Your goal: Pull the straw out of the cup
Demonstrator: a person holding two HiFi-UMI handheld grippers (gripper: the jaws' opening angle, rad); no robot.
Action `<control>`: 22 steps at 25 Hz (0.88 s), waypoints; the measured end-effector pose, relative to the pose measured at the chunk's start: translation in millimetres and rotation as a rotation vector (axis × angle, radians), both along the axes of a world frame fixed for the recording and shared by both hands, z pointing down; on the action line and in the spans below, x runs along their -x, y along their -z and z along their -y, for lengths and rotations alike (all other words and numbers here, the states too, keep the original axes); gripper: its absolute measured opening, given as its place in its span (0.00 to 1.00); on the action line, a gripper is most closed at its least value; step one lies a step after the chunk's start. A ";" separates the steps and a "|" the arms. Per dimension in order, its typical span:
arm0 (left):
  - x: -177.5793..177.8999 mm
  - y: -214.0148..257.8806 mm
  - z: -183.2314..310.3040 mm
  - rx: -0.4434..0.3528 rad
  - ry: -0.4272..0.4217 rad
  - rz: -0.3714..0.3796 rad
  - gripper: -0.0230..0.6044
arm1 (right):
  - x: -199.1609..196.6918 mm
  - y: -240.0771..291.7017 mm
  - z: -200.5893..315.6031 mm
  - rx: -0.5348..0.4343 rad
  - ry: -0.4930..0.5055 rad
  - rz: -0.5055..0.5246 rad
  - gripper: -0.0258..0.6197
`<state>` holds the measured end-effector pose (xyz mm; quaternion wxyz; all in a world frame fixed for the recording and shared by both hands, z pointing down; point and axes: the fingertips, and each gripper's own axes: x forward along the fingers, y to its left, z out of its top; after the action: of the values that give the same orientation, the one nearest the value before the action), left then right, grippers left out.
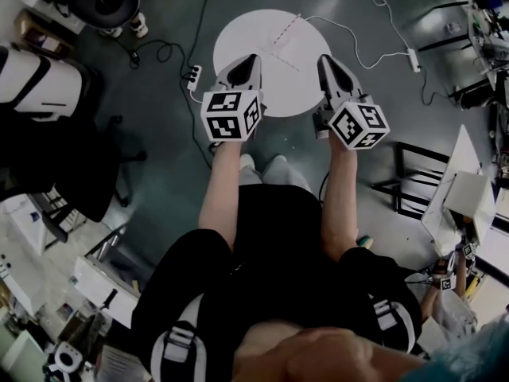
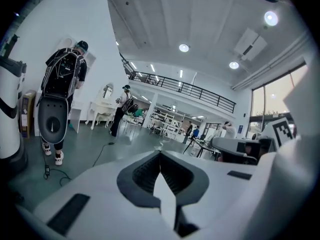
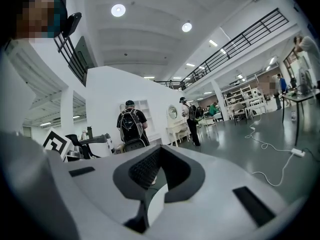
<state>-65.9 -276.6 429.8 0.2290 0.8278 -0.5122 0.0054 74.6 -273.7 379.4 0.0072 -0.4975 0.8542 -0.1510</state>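
My forearms (image 1: 219, 197) carry the left gripper (image 1: 252, 59) and right gripper (image 1: 325, 60), both jaws pressed together on nothing, above a round white tabletop (image 1: 286, 86). No cup or straw shows: task unstarted, I must first find them

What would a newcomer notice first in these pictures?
The eye goes first to the two white hand-held tools with black-and-white marker cubes: the left gripper and the right gripper, held side by side, both shut and holding nothing. Beyond their tips stands a round white table on the dark grey floor, with a white cable trailing past it.
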 end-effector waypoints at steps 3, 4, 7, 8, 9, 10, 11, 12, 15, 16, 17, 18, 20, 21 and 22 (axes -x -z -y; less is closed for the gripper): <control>-2.2 -8.6 2.1 0.029 -0.007 -0.011 0.05 | 1.3 -8.0 1.1 0.024 0.012 -0.022 0.06; -3.0 -11.6 3.4 0.036 -0.008 -0.015 0.05 | 0.6 -11.1 2.4 0.032 0.013 -0.023 0.06; -4.4 -18.3 9.0 0.051 -0.010 -0.021 0.05 | -1.3 -19.5 9.8 0.054 0.011 -0.002 0.06; -4.4 -20.2 10.9 0.054 -0.011 -0.019 0.05 | -1.3 -22.2 13.3 0.060 0.009 0.011 0.06; -4.0 -21.9 13.0 0.057 -0.011 -0.013 0.05 | -1.2 -24.8 17.7 0.065 0.008 0.023 0.06; -3.1 -23.6 15.3 0.060 -0.011 -0.007 0.05 | -0.7 -27.5 22.7 0.069 0.005 0.035 0.06; -1.8 -25.1 18.0 0.063 -0.009 0.000 0.05 | -0.2 -30.1 28.0 0.073 0.002 0.045 0.06; -0.1 -26.4 21.1 0.066 -0.007 0.007 0.05 | 0.7 -32.6 33.2 0.076 -0.001 0.054 0.06; 7.0 -29.7 34.4 0.073 0.005 0.018 0.05 | 5.9 -39.3 49.3 0.080 -0.007 0.076 0.06; 8.6 -30.6 40.4 0.074 0.007 0.019 0.05 | 7.0 -41.8 55.5 0.081 -0.014 0.082 0.06; 8.8 -32.0 46.7 0.077 0.006 0.020 0.05 | 7.1 -44.8 62.1 0.084 -0.022 0.084 0.06; 7.4 -34.4 52.9 0.081 0.003 0.022 0.05 | 6.3 -49.0 68.8 0.090 -0.030 0.083 0.07; 0.3 -42.1 64.3 0.098 -0.012 0.030 0.05 | 1.7 -60.4 81.9 0.112 -0.044 0.077 0.07; -4.5 -46.7 69.5 0.109 -0.021 0.036 0.05 | -1.9 -66.7 88.0 0.125 -0.050 0.078 0.07; -9.2 -51.1 74.5 0.120 -0.031 0.041 0.05 | -5.4 -73.0 93.8 0.139 -0.055 0.081 0.07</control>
<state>-56.7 -351.2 480.9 0.2676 0.8200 -0.5028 0.0566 80.1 -367.5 452.4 0.0116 -0.5137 0.8266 -0.2296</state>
